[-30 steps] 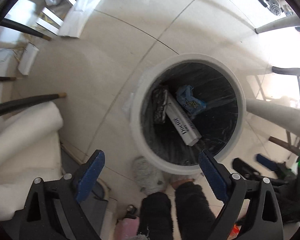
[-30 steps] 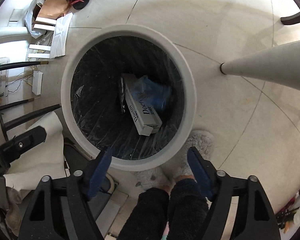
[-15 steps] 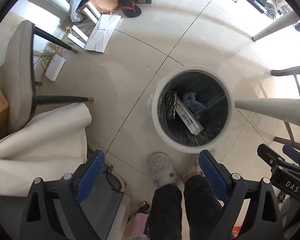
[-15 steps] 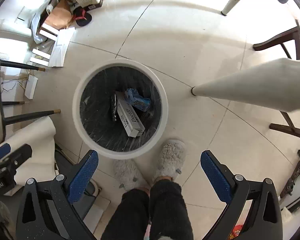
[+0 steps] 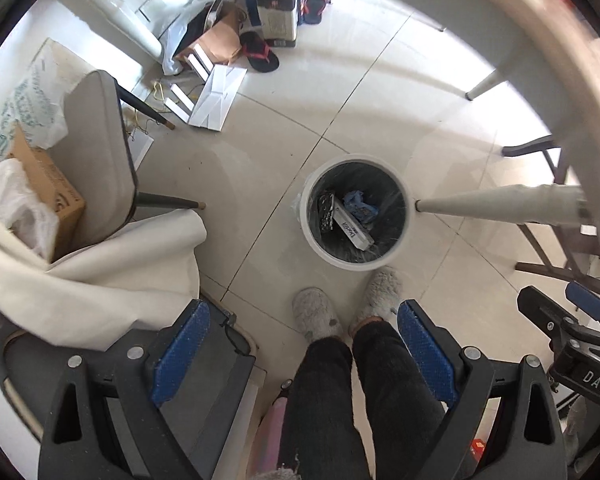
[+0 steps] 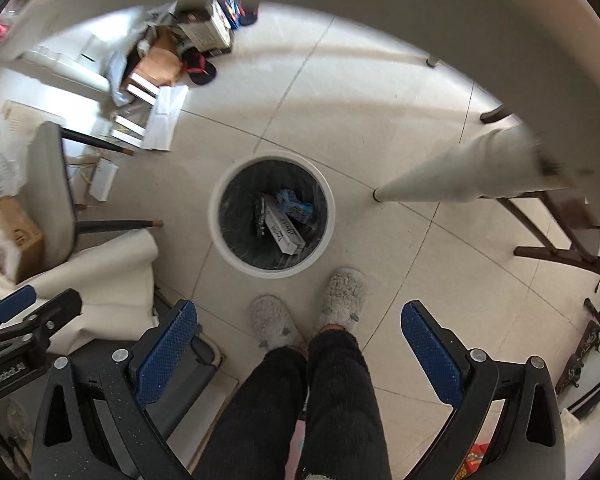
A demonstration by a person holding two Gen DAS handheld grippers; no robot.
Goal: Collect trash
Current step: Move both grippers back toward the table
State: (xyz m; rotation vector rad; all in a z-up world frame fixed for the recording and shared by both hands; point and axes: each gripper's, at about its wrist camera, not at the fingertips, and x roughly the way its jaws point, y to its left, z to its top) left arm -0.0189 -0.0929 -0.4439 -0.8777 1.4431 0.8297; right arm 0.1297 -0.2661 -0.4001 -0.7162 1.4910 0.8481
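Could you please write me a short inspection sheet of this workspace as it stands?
Surface: pale tiled floor.
Job's things: white bin with dark liner holds a long box, a blue wrapper and a dark packet.
Clutter: boxes and papers, a sandal.
Grippers: left gripper and right gripper, jaws open and empty.
Cables: thin wires beside the chair.
Surroundings: table leg, slippered feet.

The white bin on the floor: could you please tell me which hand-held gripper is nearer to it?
Right, slightly. The right hand-held gripper hangs open almost directly above the white bin, which sits near the centre of its view. The left hand-held gripper, also open, hangs off to the bin's side.
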